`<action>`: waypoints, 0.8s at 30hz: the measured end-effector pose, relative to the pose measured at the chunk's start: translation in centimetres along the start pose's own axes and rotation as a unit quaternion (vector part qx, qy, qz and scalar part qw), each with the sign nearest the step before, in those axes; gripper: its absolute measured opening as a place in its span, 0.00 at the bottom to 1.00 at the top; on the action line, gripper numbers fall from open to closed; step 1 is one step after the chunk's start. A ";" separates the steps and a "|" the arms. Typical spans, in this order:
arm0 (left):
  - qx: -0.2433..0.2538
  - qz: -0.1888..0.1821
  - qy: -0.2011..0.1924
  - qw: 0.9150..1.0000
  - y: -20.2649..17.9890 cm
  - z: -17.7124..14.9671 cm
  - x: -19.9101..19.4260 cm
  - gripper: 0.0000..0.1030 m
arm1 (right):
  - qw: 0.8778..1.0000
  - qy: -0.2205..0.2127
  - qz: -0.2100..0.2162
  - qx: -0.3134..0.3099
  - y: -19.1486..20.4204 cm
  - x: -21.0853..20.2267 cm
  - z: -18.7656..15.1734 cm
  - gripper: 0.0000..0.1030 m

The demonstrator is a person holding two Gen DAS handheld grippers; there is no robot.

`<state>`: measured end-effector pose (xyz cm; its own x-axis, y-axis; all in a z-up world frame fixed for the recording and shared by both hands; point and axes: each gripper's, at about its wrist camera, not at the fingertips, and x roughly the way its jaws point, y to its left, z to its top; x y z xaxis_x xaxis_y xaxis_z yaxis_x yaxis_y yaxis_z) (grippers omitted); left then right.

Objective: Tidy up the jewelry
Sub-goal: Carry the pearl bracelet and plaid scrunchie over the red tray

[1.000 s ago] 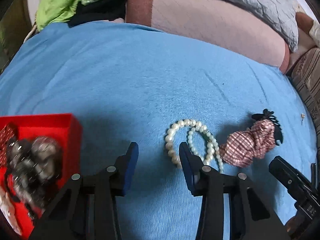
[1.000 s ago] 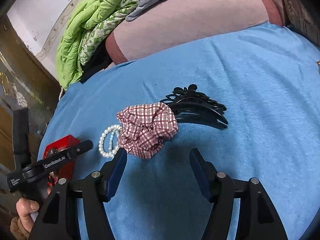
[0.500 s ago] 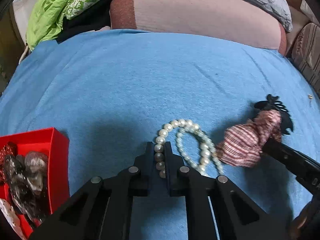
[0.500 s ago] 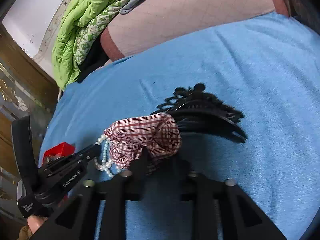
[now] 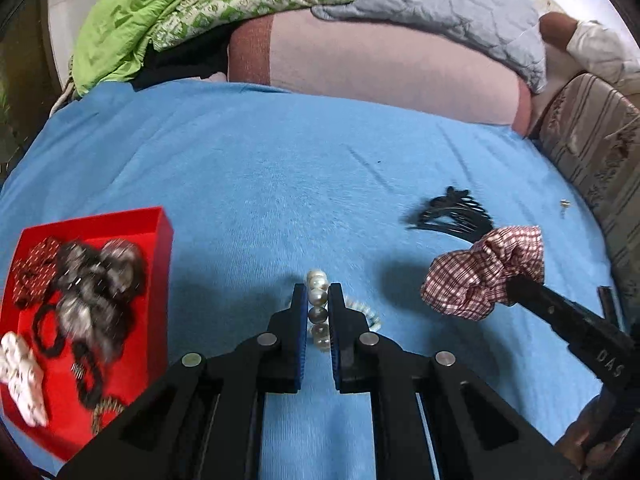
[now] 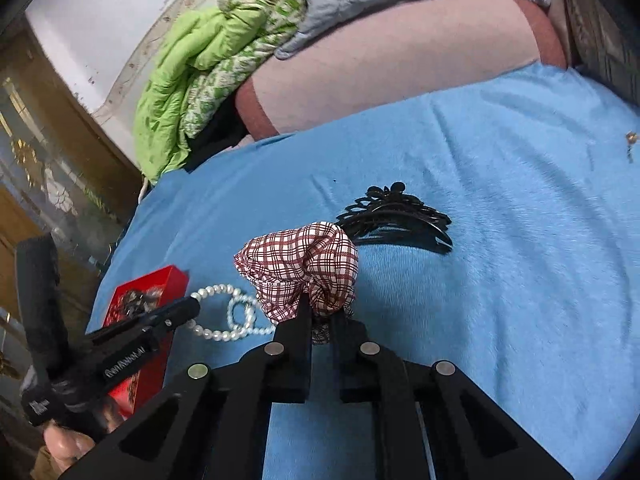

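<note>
My left gripper (image 5: 318, 294) is shut on a white pearl necklace (image 5: 318, 280), lifted a little off the blue cloth (image 5: 280, 184); its loops (image 6: 218, 334) hang below the fingers. My right gripper (image 6: 320, 308) is still closing, and its pads pinch a red-and-white checked scrunchie (image 6: 304, 264) that is raised off the cloth. In the left wrist view that scrunchie (image 5: 484, 276) hangs at the right. A red box (image 5: 160, 240) to the left holds several dark hair ties and a white piece.
A black hair claw (image 5: 452, 216) lies on the cloth beyond the scrunchie. A tiny metal piece (image 5: 564, 203) lies near the cloth's right edge. Pink, grey and green bedding (image 5: 360, 60) is piled at the back. A patterned cushion (image 5: 600, 152) borders the right side.
Both grippers went from open to shut, the left on the pearls and the right on the scrunchie. Both have since risen, lifting their items off the cloth and uncovering the hair claw.
</note>
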<state>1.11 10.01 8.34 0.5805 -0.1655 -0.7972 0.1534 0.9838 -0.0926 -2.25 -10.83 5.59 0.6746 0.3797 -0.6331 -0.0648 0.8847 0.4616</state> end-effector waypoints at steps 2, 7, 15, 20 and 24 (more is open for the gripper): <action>-0.004 -0.009 -0.002 1.000 0.1 -0.6 -1.4 0.09 | 1.000 -0.005 -0.005 -0.012 0.8 -1.3 -0.9 0.09; -0.034 -0.084 -0.025 0.996 0.8 -2.4 -6.8 0.09 | 1.000 -0.013 -0.003 -0.026 2.0 -3.9 -2.9 0.09; 0.037 -0.140 -0.051 0.988 -1.9 -4.6 -11.7 0.09 | 0.999 -0.020 -0.010 -0.023 2.2 -6.1 -4.8 0.09; 0.047 -0.118 -0.057 0.990 -2.3 -5.2 -13.1 0.09 | 0.999 -0.028 -0.011 -0.016 1.8 -7.5 -5.1 0.09; 0.027 -0.086 -0.058 0.994 -1.0 -5.6 -13.5 0.09 | 0.999 -0.028 -0.008 -0.016 1.7 -8.2 -5.6 0.09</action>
<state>-11.40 11.64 15.89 0.6292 -0.3415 -0.6982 0.2995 0.9355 -0.1877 -11.99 -10.93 8.13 0.7164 0.3500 -0.6036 -0.0764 0.8992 0.4308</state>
